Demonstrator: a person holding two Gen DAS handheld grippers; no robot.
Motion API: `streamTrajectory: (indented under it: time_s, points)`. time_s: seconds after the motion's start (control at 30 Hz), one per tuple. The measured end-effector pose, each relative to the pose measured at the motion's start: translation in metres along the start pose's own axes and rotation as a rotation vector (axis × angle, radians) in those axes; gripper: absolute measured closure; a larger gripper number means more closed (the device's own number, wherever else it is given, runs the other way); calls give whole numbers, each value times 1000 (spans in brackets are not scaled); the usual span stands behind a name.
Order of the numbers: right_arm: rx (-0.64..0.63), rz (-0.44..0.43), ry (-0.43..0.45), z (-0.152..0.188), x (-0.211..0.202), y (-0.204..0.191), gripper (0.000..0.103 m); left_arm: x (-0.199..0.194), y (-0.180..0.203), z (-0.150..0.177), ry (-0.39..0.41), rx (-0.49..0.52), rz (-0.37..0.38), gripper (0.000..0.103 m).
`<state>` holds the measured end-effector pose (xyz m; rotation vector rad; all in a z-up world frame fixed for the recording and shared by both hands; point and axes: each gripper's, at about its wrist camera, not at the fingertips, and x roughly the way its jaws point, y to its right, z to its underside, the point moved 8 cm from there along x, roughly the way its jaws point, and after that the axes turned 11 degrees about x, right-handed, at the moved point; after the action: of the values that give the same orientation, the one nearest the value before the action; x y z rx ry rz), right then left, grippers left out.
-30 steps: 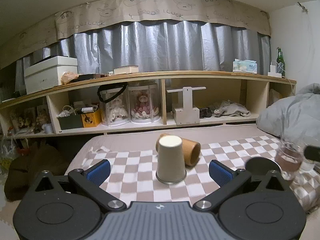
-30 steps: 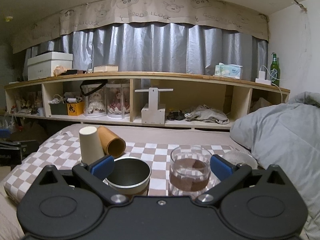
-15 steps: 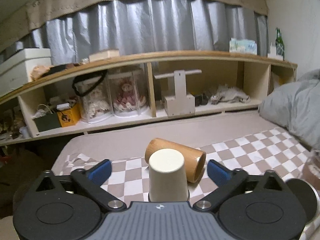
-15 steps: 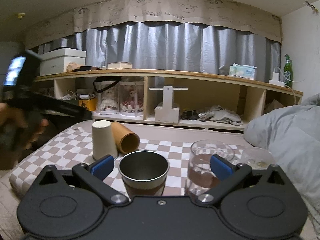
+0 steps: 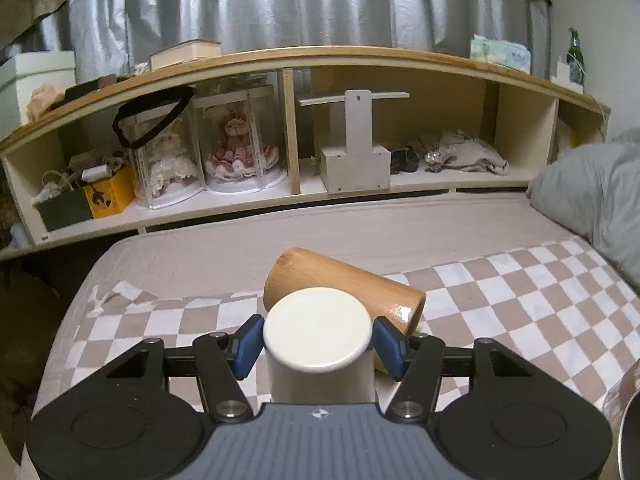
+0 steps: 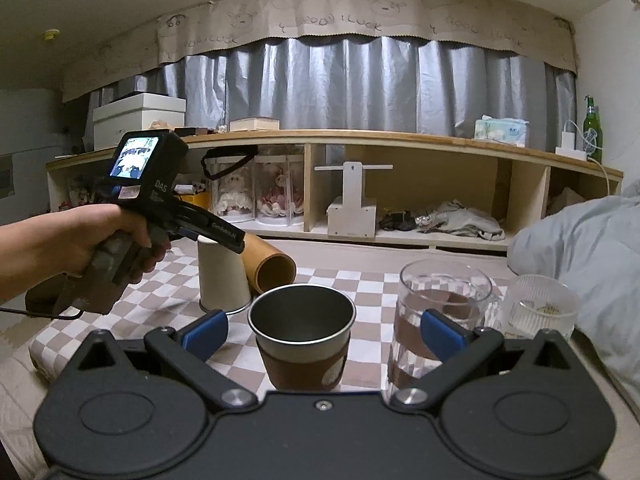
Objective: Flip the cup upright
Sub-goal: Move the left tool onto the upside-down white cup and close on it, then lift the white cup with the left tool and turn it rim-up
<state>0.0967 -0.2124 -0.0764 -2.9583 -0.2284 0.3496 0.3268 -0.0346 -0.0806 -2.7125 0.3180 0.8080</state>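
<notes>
On a checkered brown-and-white cloth (image 6: 340, 280), five cups: inverted cream paper cup (image 5: 318, 330) pinched between left gripper (image 5: 318, 344) pads, bamboo tumbler (image 5: 352, 284) lying touching behind; metal sleeved cup (image 6: 302, 336), two glasses before right gripper (image 6: 324, 330), spread wide, empty.

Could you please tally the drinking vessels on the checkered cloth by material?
Cream paper cup, upside down: 1
Bamboo cup, on its side: 1
Metal cup, upright: 1
Glass vessels, upright: 2, a tall glass and a ribbed glass
Total: 5
</notes>
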Motion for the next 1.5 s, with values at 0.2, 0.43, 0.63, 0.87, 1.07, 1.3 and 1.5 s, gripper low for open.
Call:
streamTrajectory:
  time_s: [0.2, 0.43, 0.63, 0.87, 1.07, 1.3, 1.5]
  points:
    - [27, 4, -4, 0, 1, 6, 0, -25, 6, 9, 8, 37, 16, 43]
    - [35, 10, 15, -4, -7, 5, 0, -68, 18, 45, -76, 124, 63, 44]
    - [21, 10, 39, -7, -16, -1, 0, -70, 22, 90, -187, 148, 86, 44]
    - [74, -37, 23, -18, -22, -12, 0, -79, 21, 113, -228, 166, 111, 44]
    - [101, -115, -25, -34, -14, -38, 0, -101, 11, 133, -237, 187, 115, 44]
    - [131, -220, -119, -47, 18, -90, 0, -105, -8, 139, -233, 63, 154, 44]
    - [228, -244, -310, -40, 74, -132, 0, -105, -11, 141, -217, 31, 172, 44]
